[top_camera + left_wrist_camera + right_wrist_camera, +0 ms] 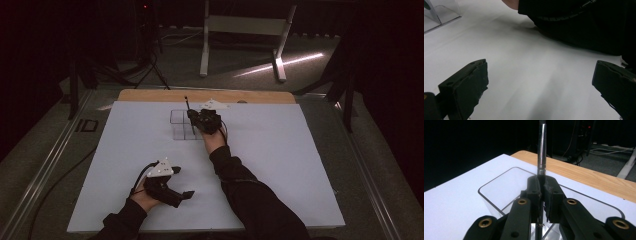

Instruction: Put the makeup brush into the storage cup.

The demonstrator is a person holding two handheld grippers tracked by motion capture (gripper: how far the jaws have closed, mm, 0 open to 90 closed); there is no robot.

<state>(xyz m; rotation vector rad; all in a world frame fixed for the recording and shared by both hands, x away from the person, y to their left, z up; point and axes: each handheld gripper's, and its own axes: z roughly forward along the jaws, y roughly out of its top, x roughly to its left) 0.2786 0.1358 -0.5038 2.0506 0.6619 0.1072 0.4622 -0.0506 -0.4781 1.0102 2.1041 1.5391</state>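
pen (542, 150) is standing clamped in the closed right gripper (541, 186) over the clear organiser (499, 187); tilting, it is probably risking snagging a divider. left gripper (540, 82) is gaping empty, near.

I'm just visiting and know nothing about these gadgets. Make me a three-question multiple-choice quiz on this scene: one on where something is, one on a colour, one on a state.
1. Where does the clear box stand?
A. on the white sheet, toward the far wooden edge
B. on the floor
C. by the person's left hand

2. What colour is the thin rod in the right gripper?
A. red
B. silvery metal
C. yellow

3. How do the left gripper jaws stand?
A. clamped on the rod
C. shut on the box
B. wide apart with nothing between them

Answers:
1 A: the high view shows it far up the sheet, beside the right gripper.
2 B: the right gripper view shows a shiny grey shaft rising from the closed jaws.
3 B: the left gripper view shows bare sheet between the jaws.
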